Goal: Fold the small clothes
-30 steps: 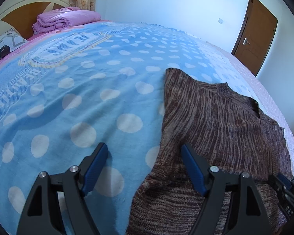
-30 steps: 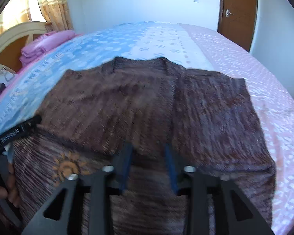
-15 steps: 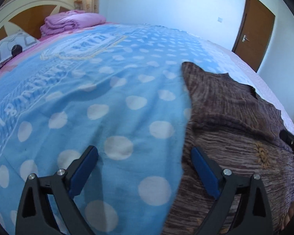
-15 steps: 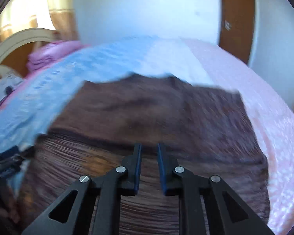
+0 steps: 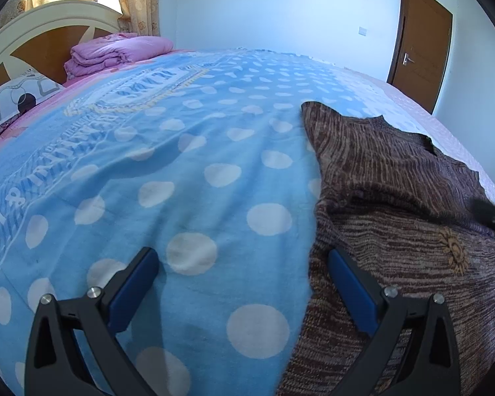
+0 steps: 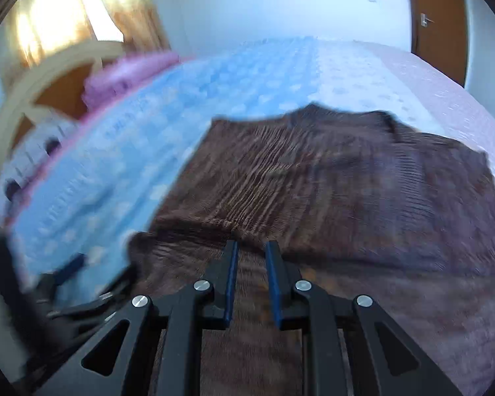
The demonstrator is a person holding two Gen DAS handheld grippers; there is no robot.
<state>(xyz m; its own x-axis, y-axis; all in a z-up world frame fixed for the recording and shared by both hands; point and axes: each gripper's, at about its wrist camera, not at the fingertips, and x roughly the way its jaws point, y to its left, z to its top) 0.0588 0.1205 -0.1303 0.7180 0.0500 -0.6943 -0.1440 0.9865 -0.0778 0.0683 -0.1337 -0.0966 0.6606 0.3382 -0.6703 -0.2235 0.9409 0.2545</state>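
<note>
Two-fingered left gripper (image 5: 241, 254) opening wide astride edge of brown striped knit sweater (image 5: 396, 191) on blue polka-dot blanket (image 5: 181, 165), gripping nothing; right gripper (image 6: 252, 246) nearly closed, hold on sweater unclear.

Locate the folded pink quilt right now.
The folded pink quilt is upper left in the left wrist view, at the head of the bed against the headboard, beside the pillow.

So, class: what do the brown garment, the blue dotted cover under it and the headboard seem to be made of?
Brown garment: looks like knitted yarn, matt, with fine ribbed streaks of brown and beige. Blue dotted cover: soft, fuzzy, probably fleece or cotton blanket, no shine. Headboard: seemingly wood, with brown panels in a cream painted frame, smooth.
</note>
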